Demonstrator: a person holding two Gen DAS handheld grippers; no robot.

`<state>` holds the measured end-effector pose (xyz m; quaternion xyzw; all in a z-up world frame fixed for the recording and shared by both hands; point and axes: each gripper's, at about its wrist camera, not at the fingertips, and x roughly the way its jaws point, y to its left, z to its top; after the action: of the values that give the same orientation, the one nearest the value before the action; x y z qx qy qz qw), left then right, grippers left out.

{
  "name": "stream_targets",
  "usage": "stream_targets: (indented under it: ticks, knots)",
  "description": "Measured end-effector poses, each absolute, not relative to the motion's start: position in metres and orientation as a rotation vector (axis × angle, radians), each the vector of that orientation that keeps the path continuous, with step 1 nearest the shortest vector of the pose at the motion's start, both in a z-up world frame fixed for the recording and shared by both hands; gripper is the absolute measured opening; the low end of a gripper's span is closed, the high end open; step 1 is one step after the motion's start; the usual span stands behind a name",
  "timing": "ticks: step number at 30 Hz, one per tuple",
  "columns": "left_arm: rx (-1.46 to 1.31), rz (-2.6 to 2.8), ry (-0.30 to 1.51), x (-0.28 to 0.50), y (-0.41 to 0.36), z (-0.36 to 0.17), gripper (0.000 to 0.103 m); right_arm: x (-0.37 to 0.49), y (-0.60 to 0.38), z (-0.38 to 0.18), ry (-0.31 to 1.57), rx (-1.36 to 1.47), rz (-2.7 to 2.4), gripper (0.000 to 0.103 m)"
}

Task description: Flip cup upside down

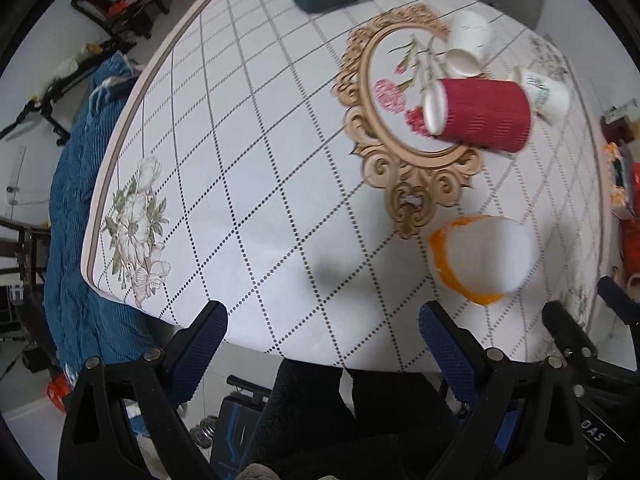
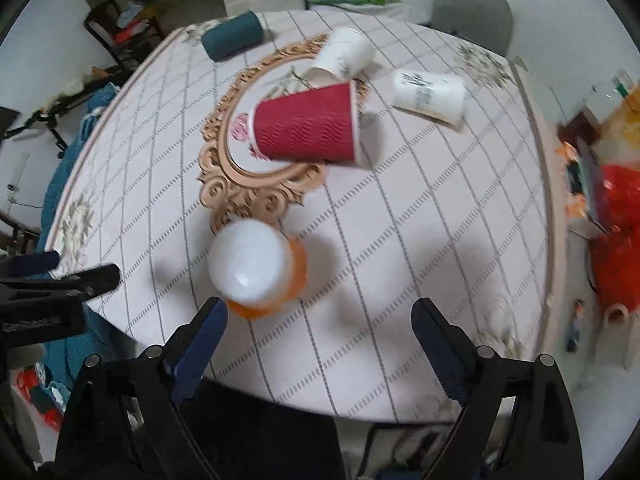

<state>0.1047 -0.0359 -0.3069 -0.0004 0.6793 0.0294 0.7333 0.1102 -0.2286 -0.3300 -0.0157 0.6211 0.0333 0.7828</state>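
Note:
An orange cup (image 2: 256, 268) with a white base stands upside down near the table's front edge; it also shows in the left wrist view (image 1: 482, 258). A red ribbed cup (image 2: 306, 126) lies on its side on the oval floral design (image 2: 224, 152); it also shows in the left wrist view (image 1: 480, 114). Two white cups (image 2: 344, 56) (image 2: 430, 96) lie on their sides behind it. My right gripper (image 2: 320, 320) is open and empty, just in front of the orange cup. My left gripper (image 1: 322, 324) is open and empty, left of that cup.
A dark teal cylinder (image 2: 232, 36) lies at the table's far left. The checked tablecloth (image 2: 420, 220) covers the table. A blue cloth (image 1: 76, 200) hangs at the left. Chairs stand behind the table. Red clutter (image 2: 616, 240) sits to the right.

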Motion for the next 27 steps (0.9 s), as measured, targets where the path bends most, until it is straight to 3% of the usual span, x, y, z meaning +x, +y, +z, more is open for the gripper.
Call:
stream_targets:
  ticks: [16,27]
  knots:
    - [0.045,-0.08,1.387,0.063,-0.037,-0.257,0.098,0.048,-0.23,-0.271,1.29,0.068,-0.078,0.095]
    - [0.078,-0.145,1.267,0.003,-0.027,-0.182,0.098,-0.031,-0.215,-0.183,1.152,0.11,-0.144,0.095]
